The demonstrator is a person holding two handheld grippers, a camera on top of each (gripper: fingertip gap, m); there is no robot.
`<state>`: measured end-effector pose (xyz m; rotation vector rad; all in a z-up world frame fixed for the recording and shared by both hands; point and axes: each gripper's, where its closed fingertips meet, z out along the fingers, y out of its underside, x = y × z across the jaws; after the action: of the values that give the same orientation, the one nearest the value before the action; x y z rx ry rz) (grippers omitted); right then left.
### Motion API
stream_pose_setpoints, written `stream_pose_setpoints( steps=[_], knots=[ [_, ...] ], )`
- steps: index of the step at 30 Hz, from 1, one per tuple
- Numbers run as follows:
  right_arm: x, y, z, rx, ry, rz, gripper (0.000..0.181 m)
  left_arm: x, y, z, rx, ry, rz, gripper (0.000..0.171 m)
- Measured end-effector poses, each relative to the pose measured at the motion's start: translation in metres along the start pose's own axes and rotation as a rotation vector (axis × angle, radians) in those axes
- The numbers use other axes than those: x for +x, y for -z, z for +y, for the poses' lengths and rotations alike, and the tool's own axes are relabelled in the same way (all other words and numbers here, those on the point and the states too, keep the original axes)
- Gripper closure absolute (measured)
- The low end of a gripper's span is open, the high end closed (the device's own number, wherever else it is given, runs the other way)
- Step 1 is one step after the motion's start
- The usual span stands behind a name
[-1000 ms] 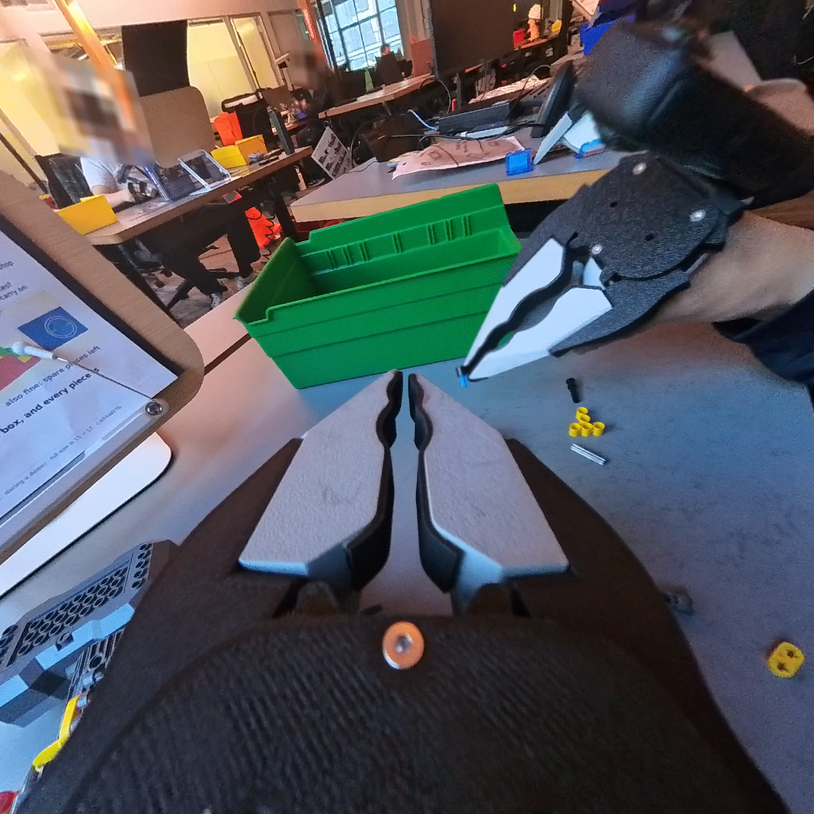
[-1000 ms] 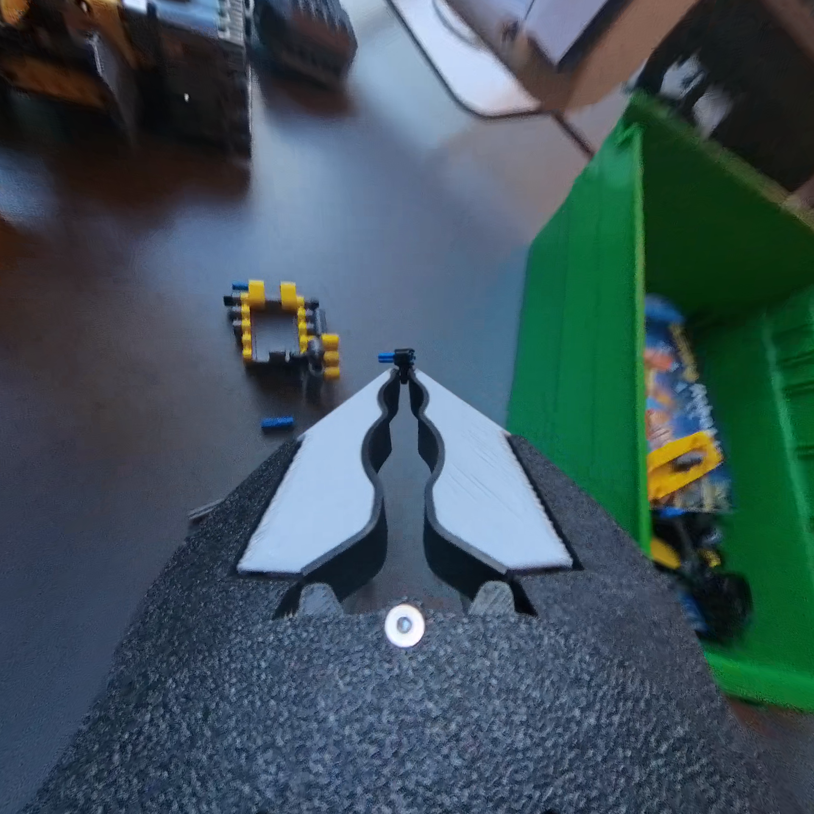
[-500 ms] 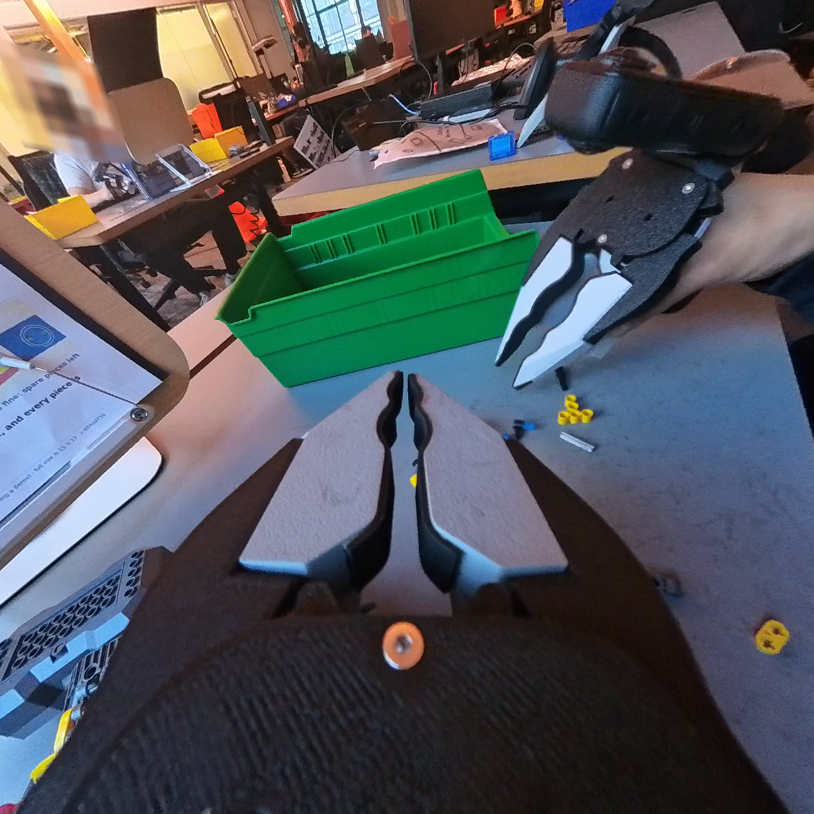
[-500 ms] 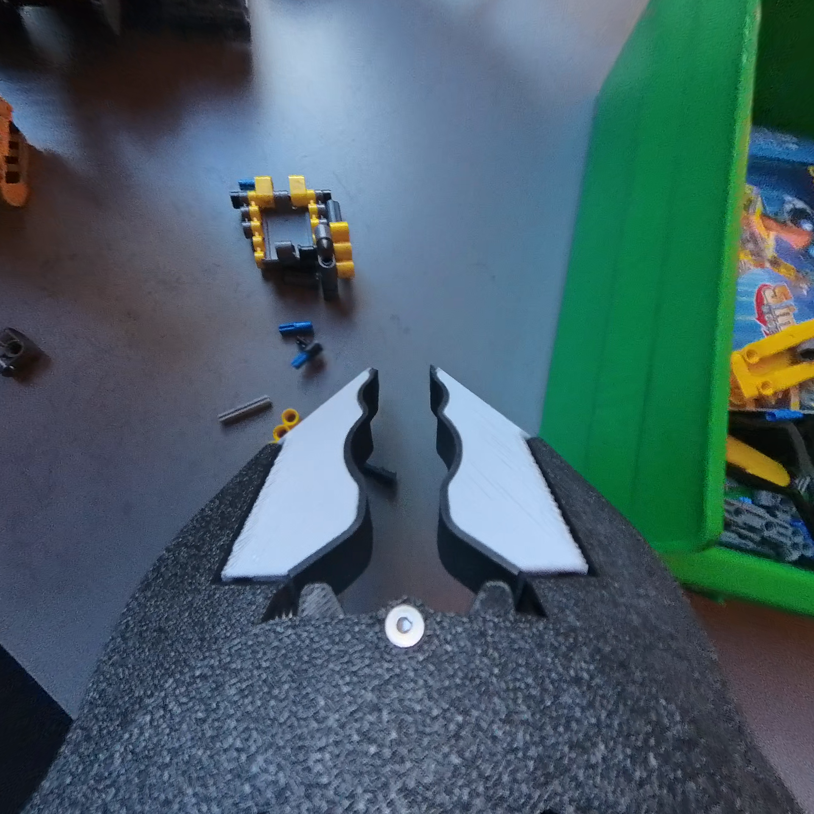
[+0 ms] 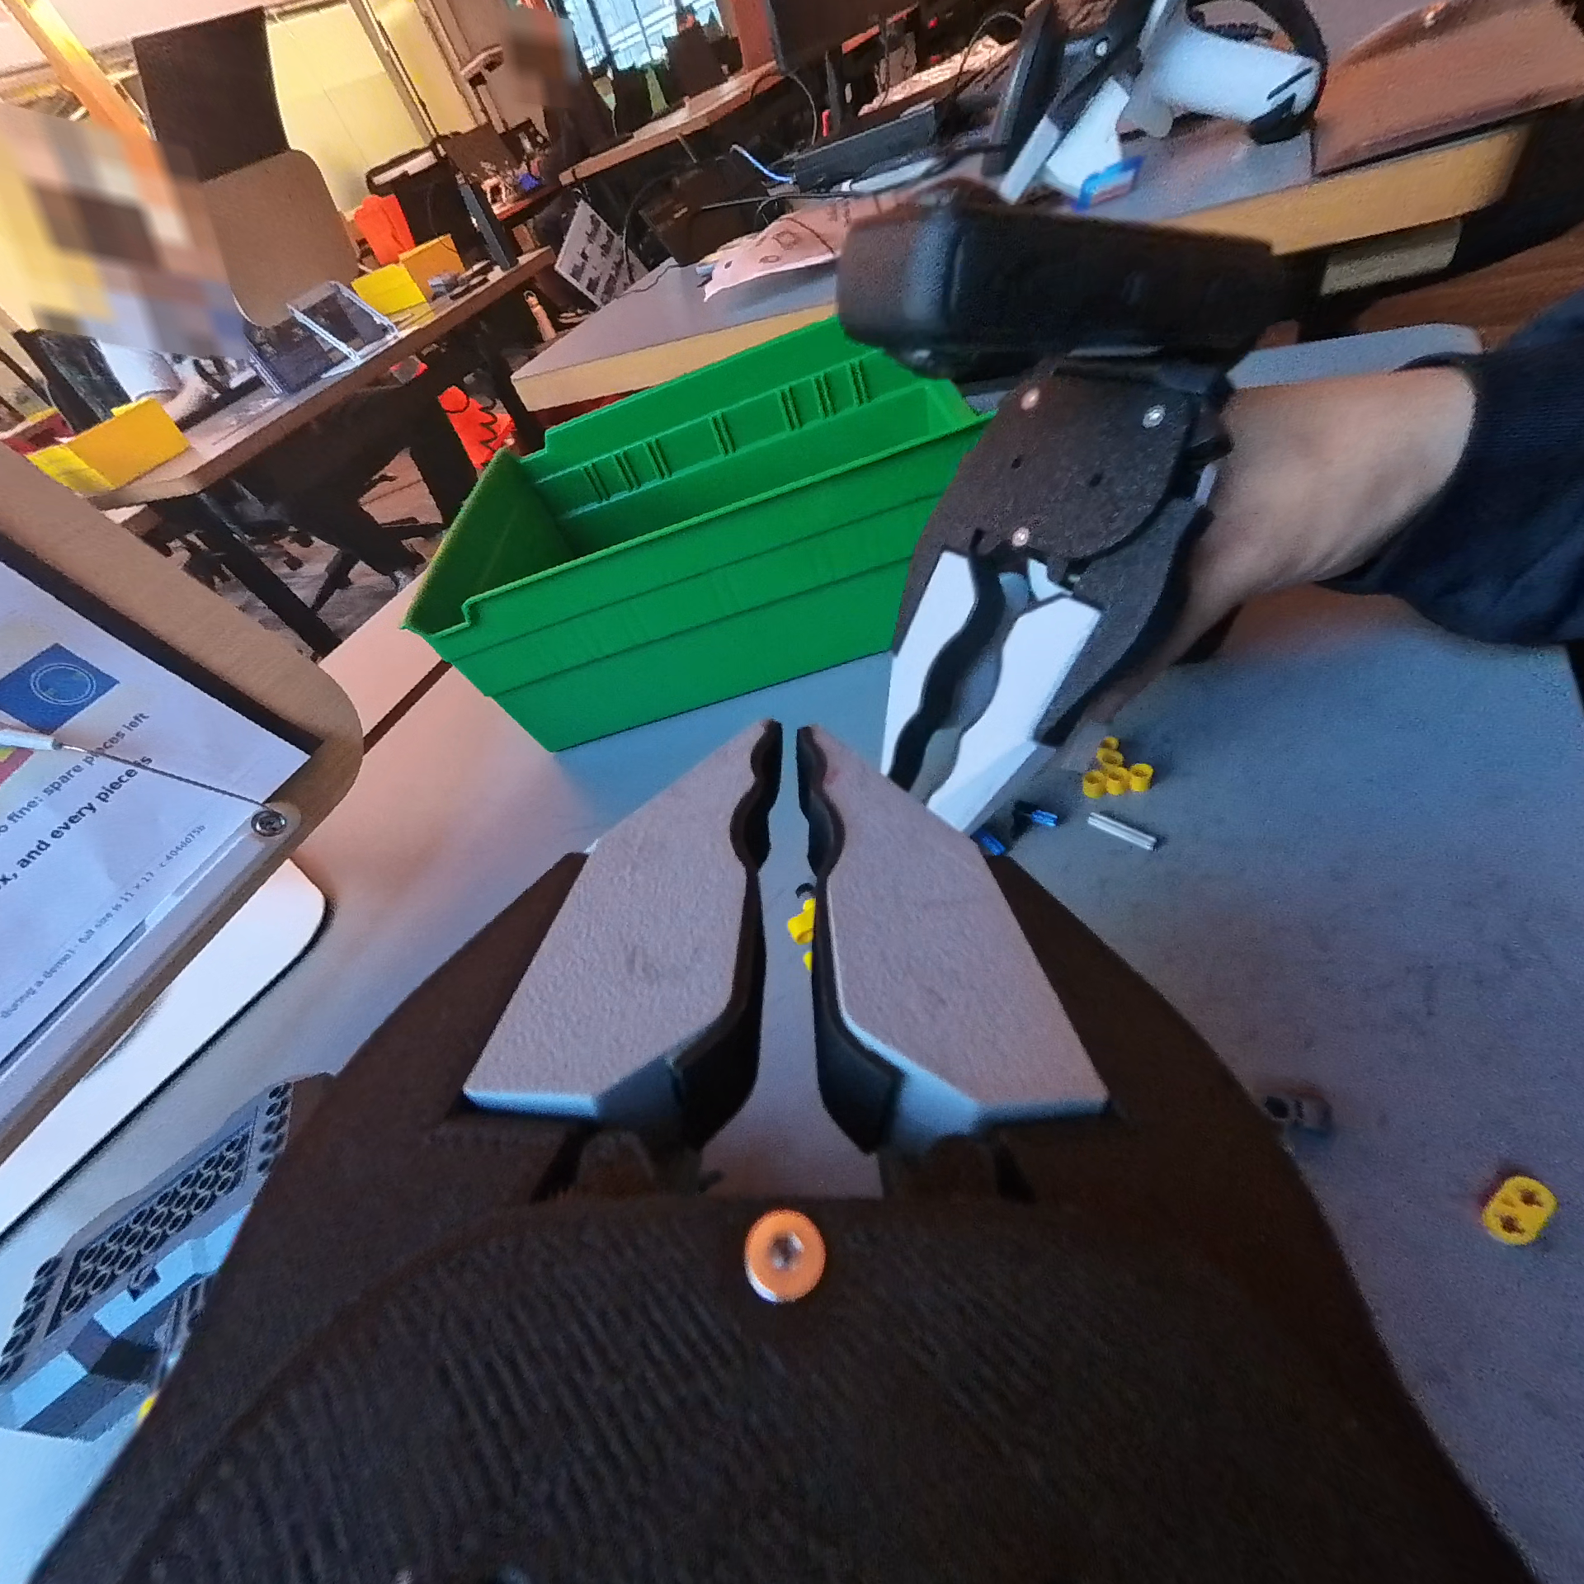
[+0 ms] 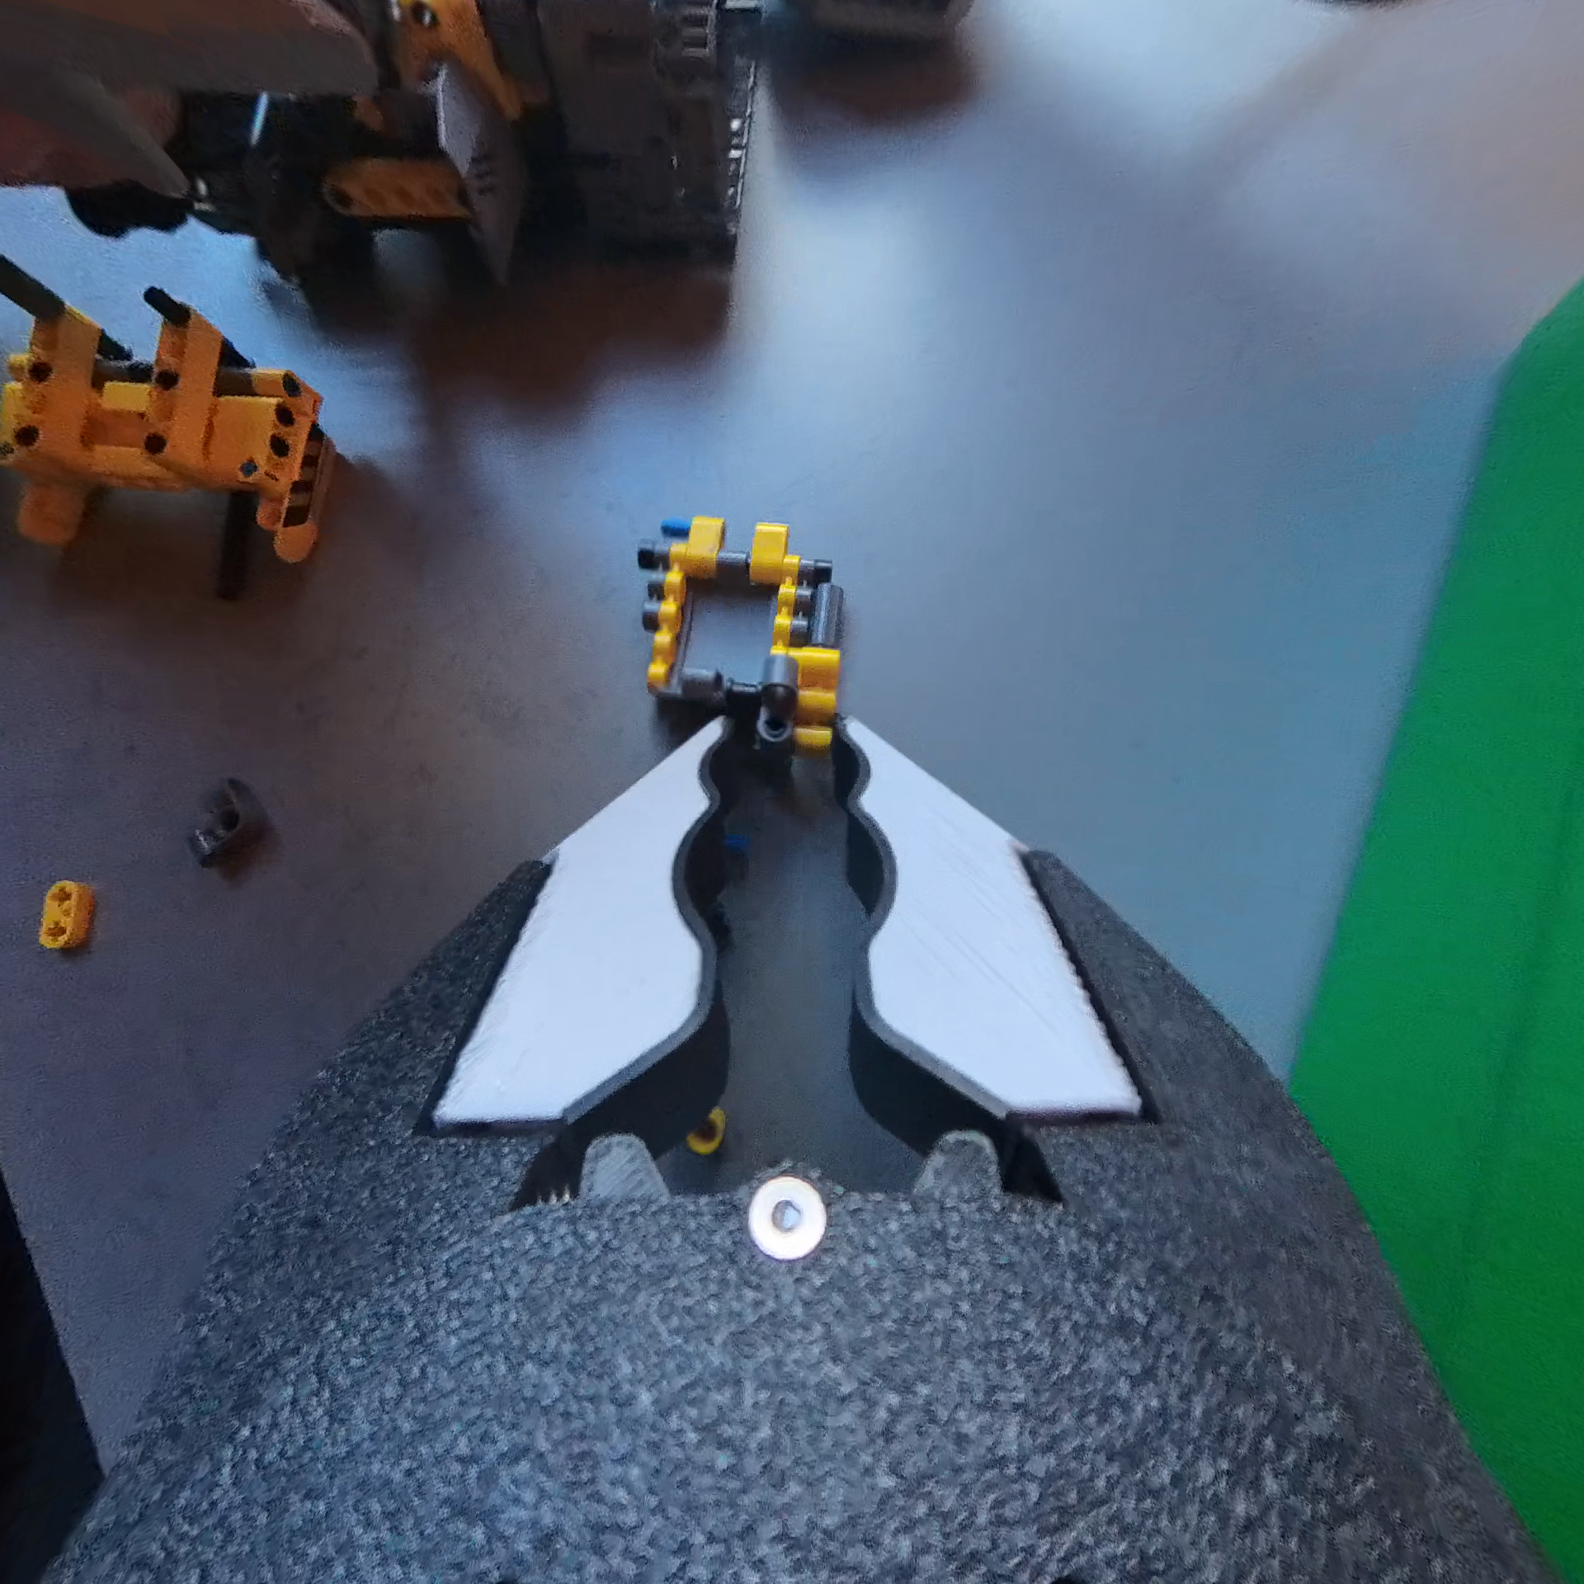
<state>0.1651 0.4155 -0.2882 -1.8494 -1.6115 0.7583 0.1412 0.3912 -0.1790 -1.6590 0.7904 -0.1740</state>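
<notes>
My right gripper [image 6: 784, 729] is open and low over the grey table. Its fingertips flank the near end of a small square frame of yellow and grey building pieces [image 6: 741, 626]. A small blue pin [image 6: 735, 843] lies on the table between its fingers. It holds nothing. In the left wrist view the right gripper [image 5: 930, 793] points down at the table beside the green bin [image 5: 686, 617]. My left gripper [image 5: 789, 737] is shut and empty, hovering above the table just left of the right one.
The green bin's wall [image 6: 1457, 857] stands close on the right. Loose pieces lie around: a yellow cluster [image 5: 1114, 776], a grey axle [image 5: 1119, 830], a yellow connector [image 5: 1519, 1209]. A yellow assembly [image 6: 163, 420] and a large model [image 6: 557, 129] lie beyond. A sign stand [image 5: 129, 771] is at left.
My right gripper has let go of a small blue and black pin, opened, and moved forward to the yellow and grey frame. My left gripper has stayed shut and barely moved.
</notes>
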Motion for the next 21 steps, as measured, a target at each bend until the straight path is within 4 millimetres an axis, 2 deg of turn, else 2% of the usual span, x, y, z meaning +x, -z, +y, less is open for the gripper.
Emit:
stream_pose_setpoints(
  steps=[6, 8, 11, 13, 15, 18, 21],
  knots=[
    [-0.002, -0.011, -0.013, 0.014, 0.073, -0.047, 0.168, 0.006, -0.004, 0.006, -0.028, 0.003, 0.026, 0.168],
    [-0.001, -0.014, -0.01, -0.031, 0.066, -0.06, 0.168, 0.009, -0.007, 0.011, -0.045, 0.006, 0.039, 0.168],
    [0.007, 0.003, 0.001, -0.116, 0.074, -0.01, 0.158, 0.011, -0.008, 0.013, -0.055, -0.007, 0.043, 0.168],
    [0.0, 0.023, 0.003, -0.084, 0.077, -0.032, 0.159, 0.008, -0.006, 0.01, -0.051, -0.025, 0.025, 0.168],
    [-0.015, 0.037, 0.011, -0.08, 0.079, -0.102, 0.152, 0.004, -0.002, 0.004, -0.027, -0.022, 0.012, 0.169],
    [-0.015, 0.038, 0.029, -0.143, 0.125, -0.077, 0.153, 0.004, -0.001, 0.001, -0.01, 0.007, 0.022, 0.169],
    [-0.02, 0.03, 0.033, -0.161, 0.128, -0.103, 0.162, 0.005, -0.003, 0.005, -0.022, 0.002, 0.024, 0.169]
  ],
)
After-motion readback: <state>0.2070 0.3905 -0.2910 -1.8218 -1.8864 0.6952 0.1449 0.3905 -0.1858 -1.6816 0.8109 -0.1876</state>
